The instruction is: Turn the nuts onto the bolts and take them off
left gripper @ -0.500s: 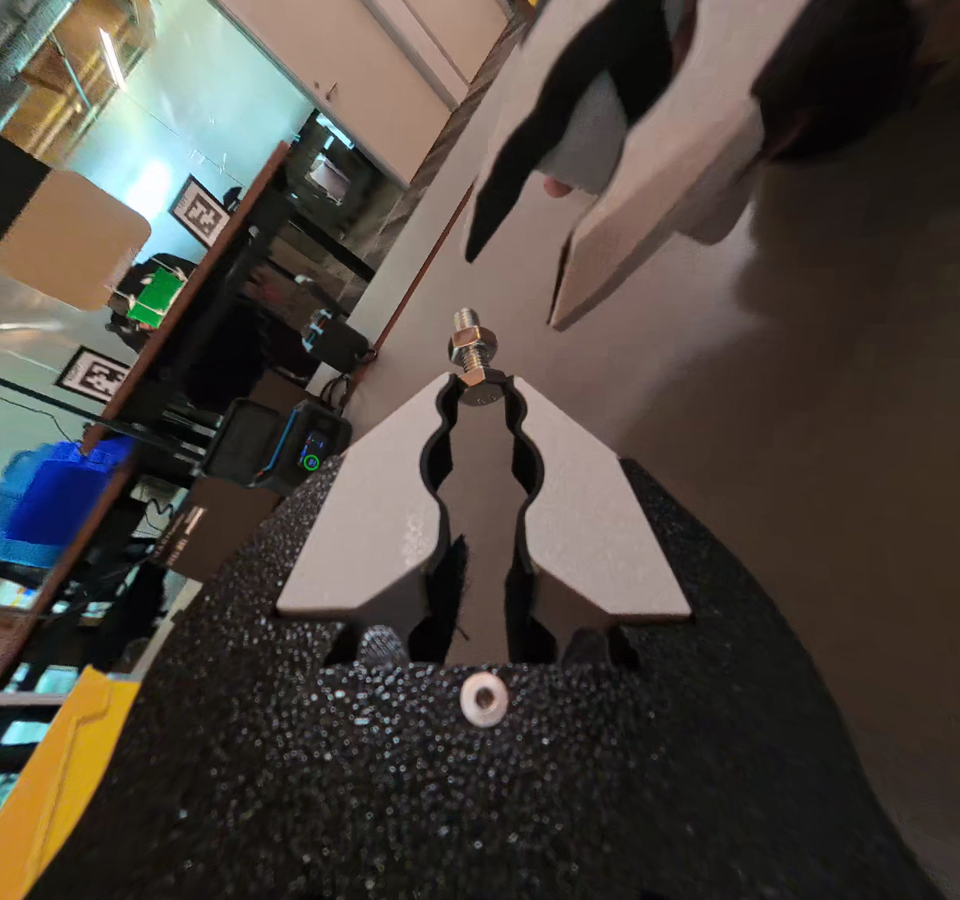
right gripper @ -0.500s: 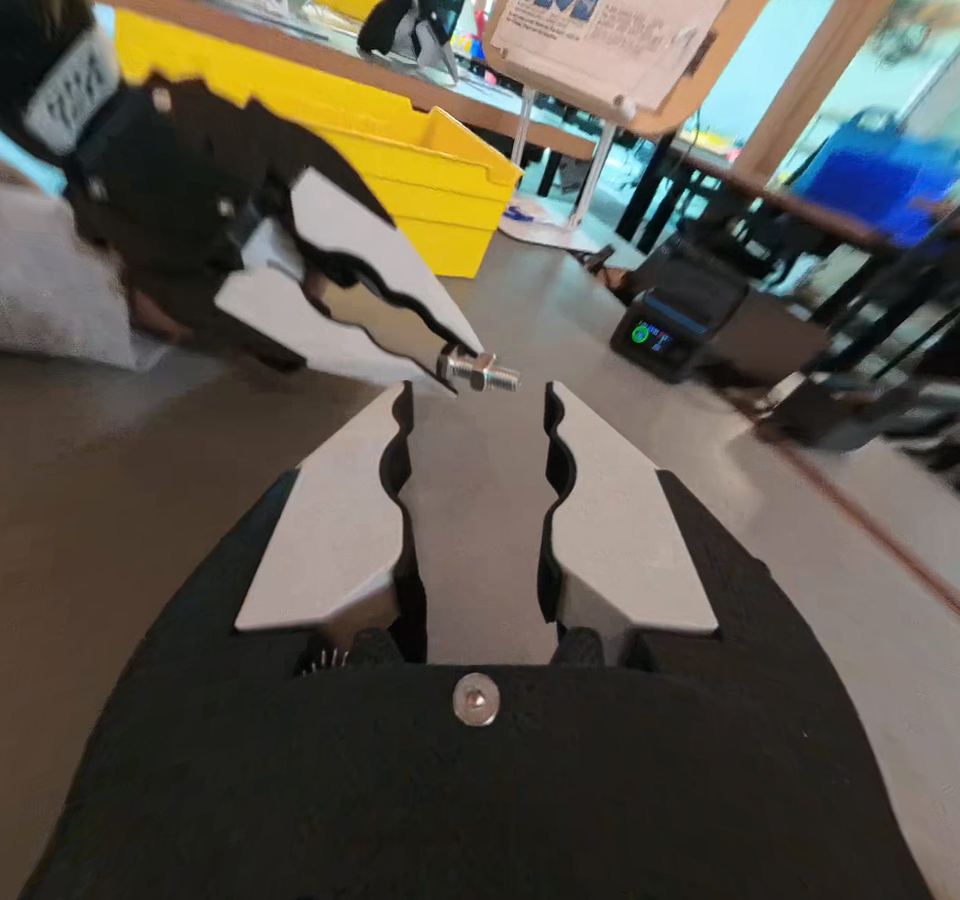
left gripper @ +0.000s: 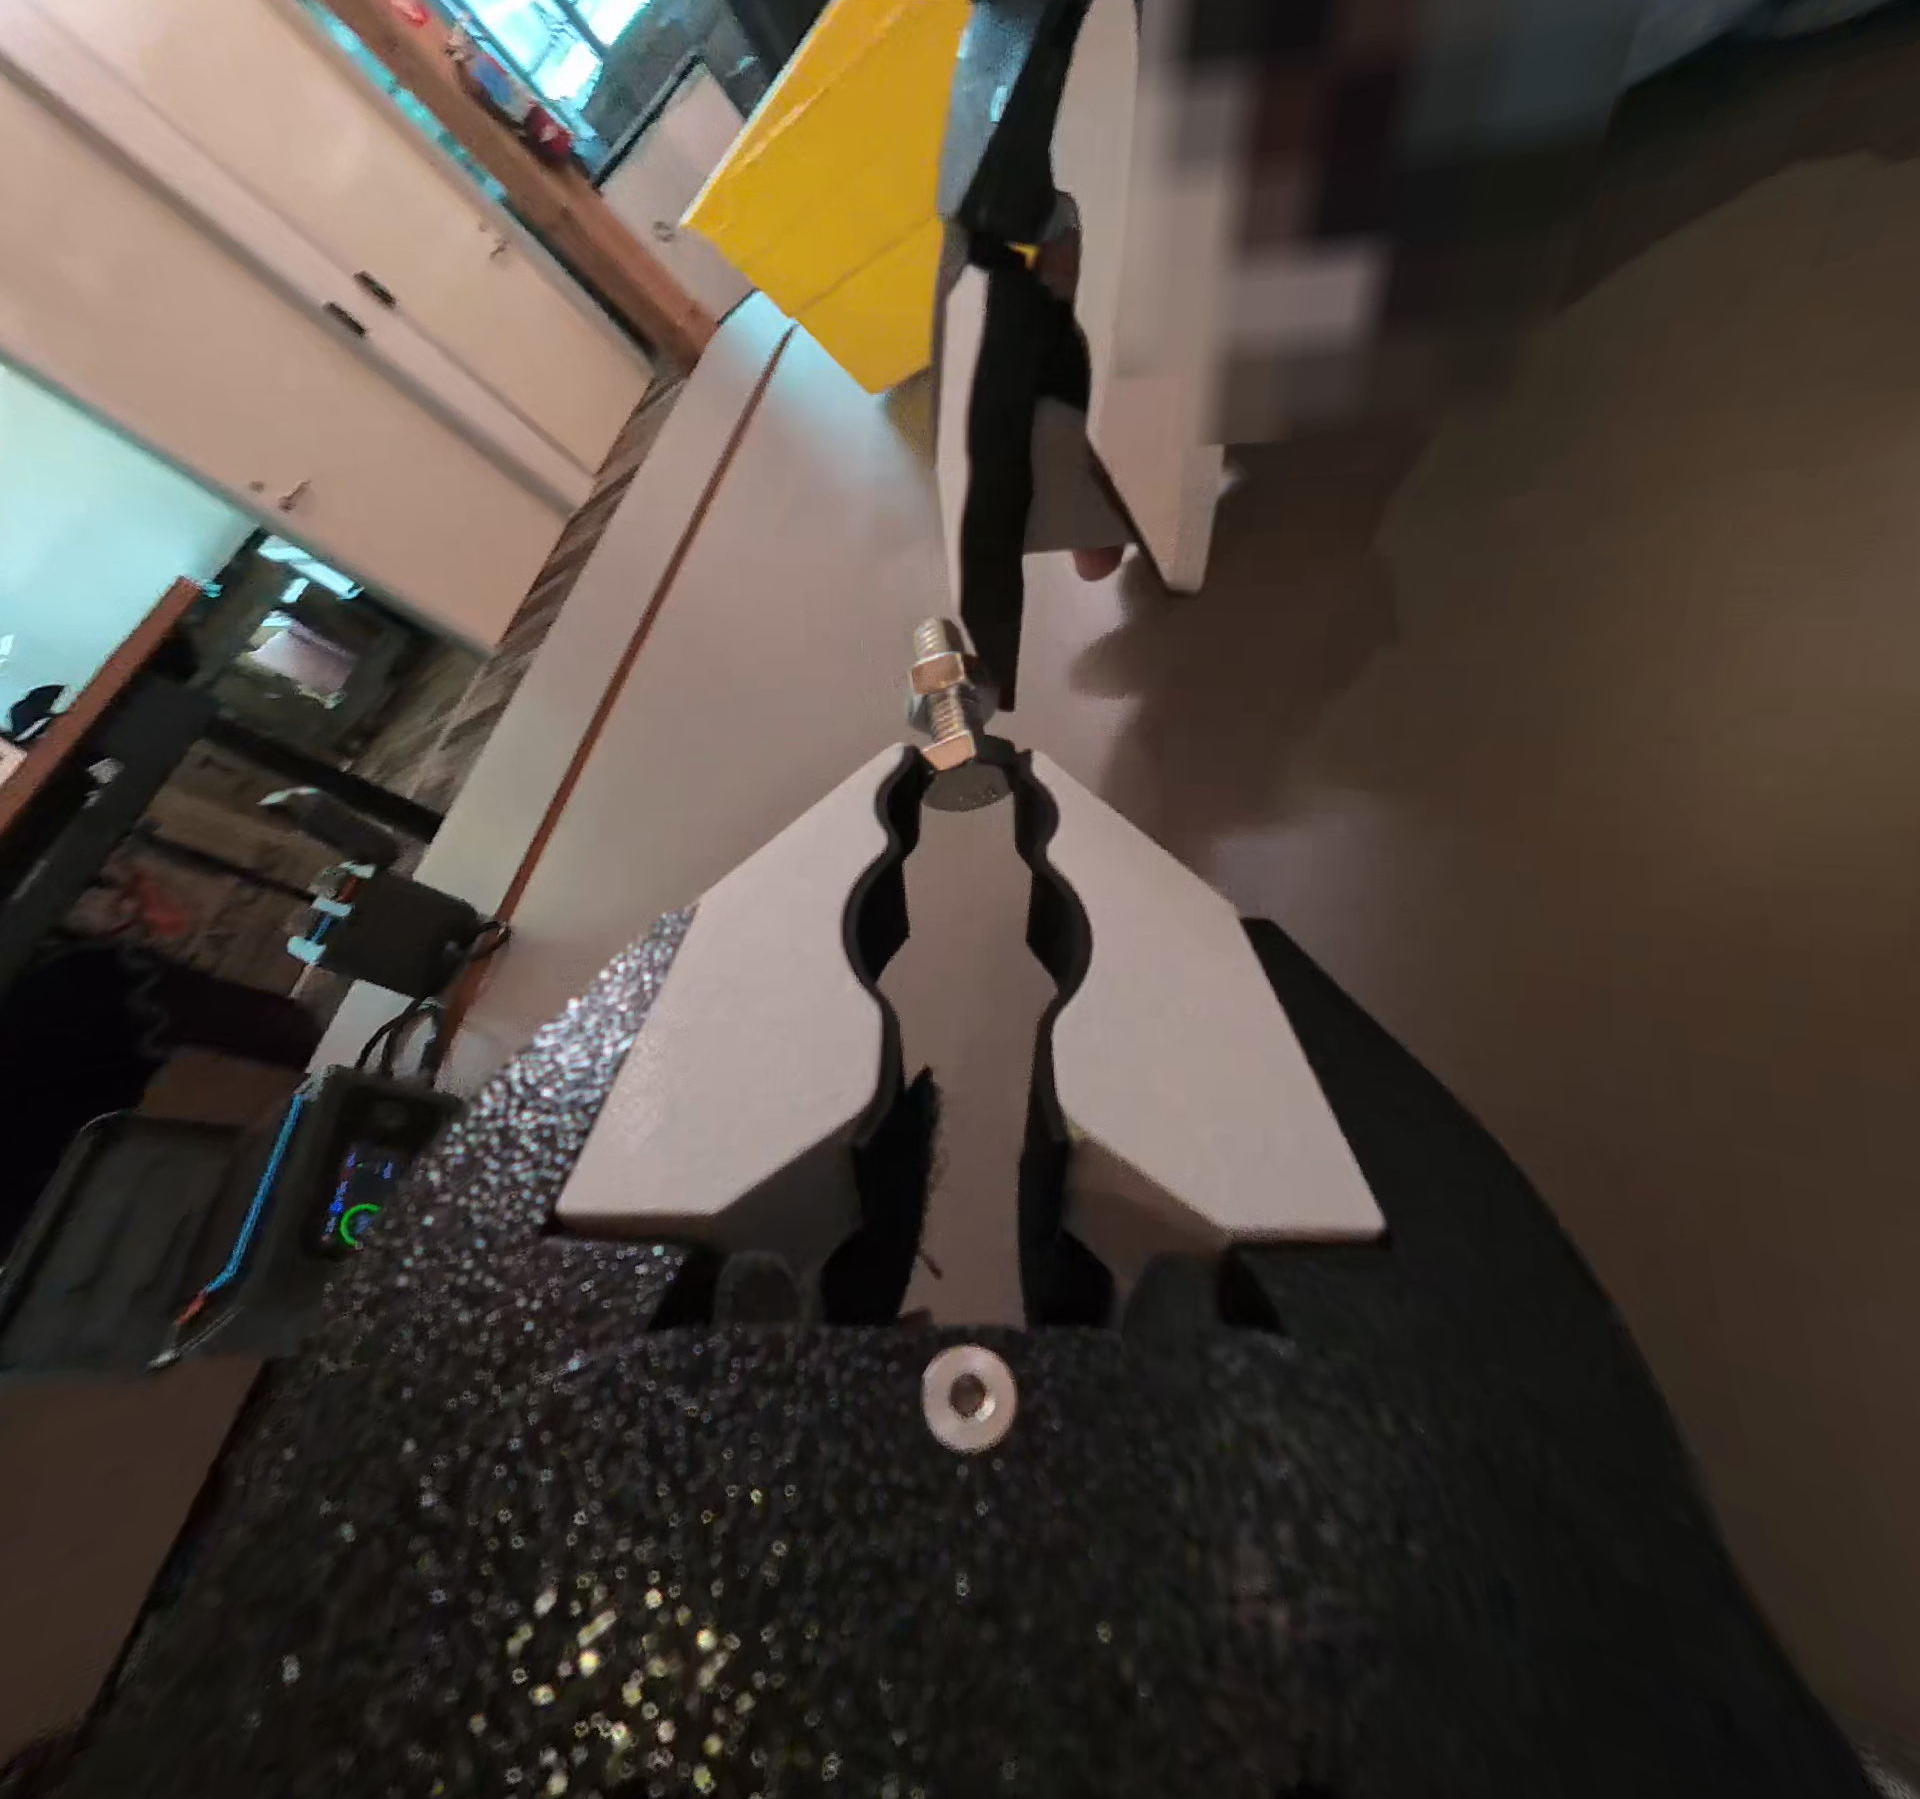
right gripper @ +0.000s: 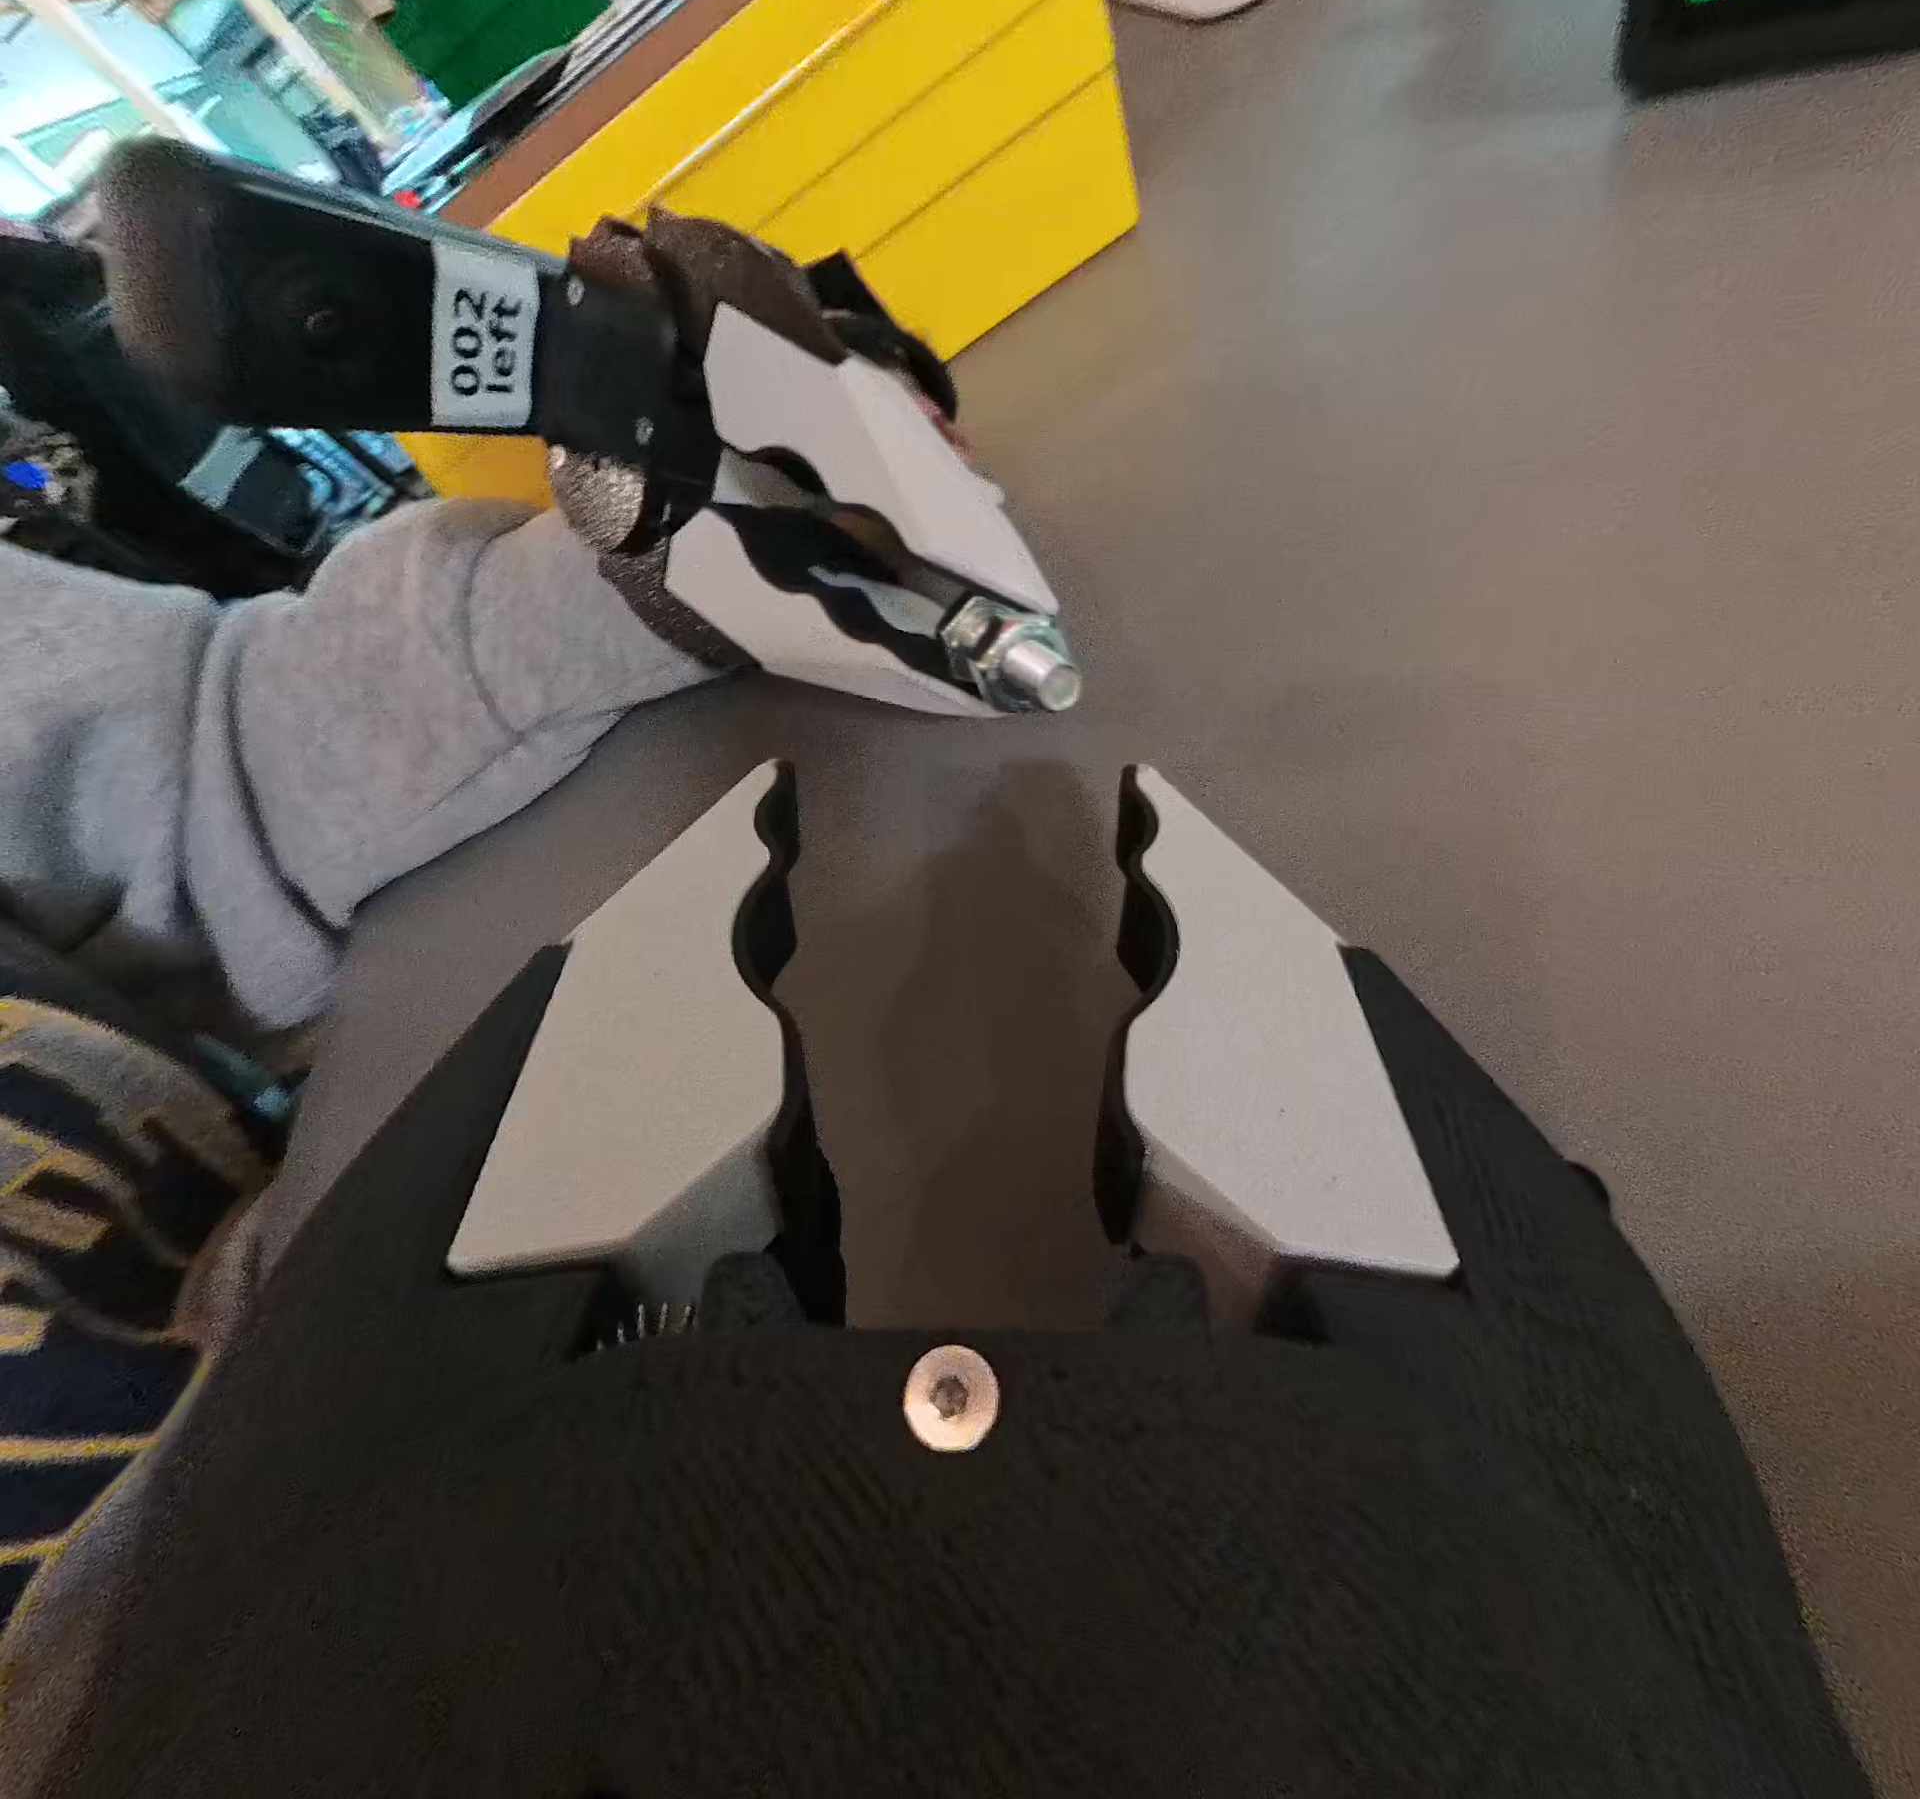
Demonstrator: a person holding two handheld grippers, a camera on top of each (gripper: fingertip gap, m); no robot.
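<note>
- The left gripper (left gripper: 961, 773), at the centre of the left wrist view, is clenched on the head of a silver bolt (left gripper: 948, 710), pinched between its fingertips.
- The bolt's threaded shaft points away from the gripper, with a hex nut (left gripper: 938, 679) threaded partway along it.
- In the right wrist view the same left gripper (right gripper: 987, 648) enters from the left middle of the frame; bolt (right gripper: 1023, 674) and nut (right gripper: 982, 653) jut out toward the centre.
- The right gripper (right gripper: 956, 793), at lower centre, is released, its grey fingers (right gripper: 665, 1001) well apart and holding nothing.
- In the left wrist view the right gripper (left gripper: 1049, 596) hangs above the bolt; one dark tip seems just beside the nut, though blur makes contact uncertain.
- A grey counter (right gripper: 1455, 606) lies beneath.
- A yellow bin (right gripper: 914, 128) stands on it at upper centre.
- A grey sleeve (right gripper: 343, 710) rests at the left.
</note>
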